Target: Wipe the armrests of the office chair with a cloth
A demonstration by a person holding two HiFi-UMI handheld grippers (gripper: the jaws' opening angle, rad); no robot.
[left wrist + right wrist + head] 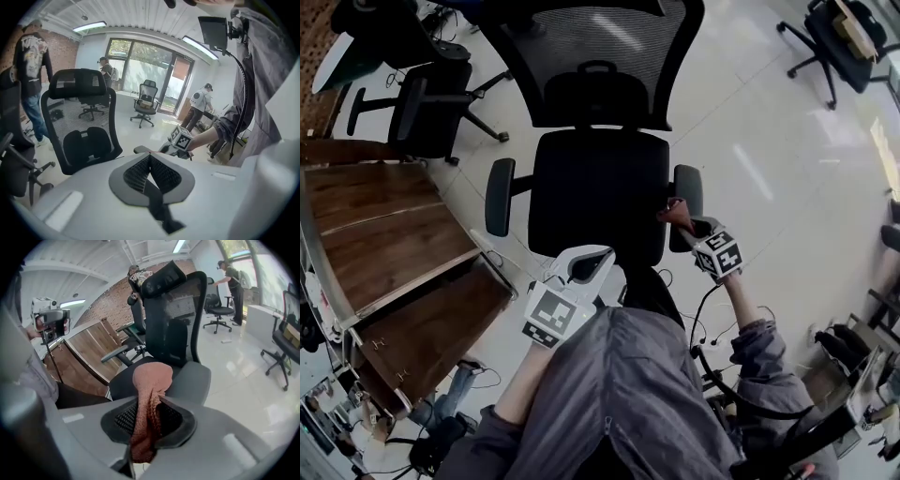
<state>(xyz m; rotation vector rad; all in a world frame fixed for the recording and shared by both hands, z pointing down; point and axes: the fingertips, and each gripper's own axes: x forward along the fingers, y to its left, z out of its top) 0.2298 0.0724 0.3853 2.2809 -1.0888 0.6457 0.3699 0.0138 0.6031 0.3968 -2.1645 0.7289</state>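
Office: swivel chairs (600,141), wooden desks (384,225).

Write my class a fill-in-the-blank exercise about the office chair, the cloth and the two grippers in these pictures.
1. The right gripper is shut on the ____.
2. The left gripper is shut and holds ____.
3. The cloth is held at one ____ of the office chair.
4. The chair's seat is ____ in colour.
Missing words: cloth; nothing; armrest; black.
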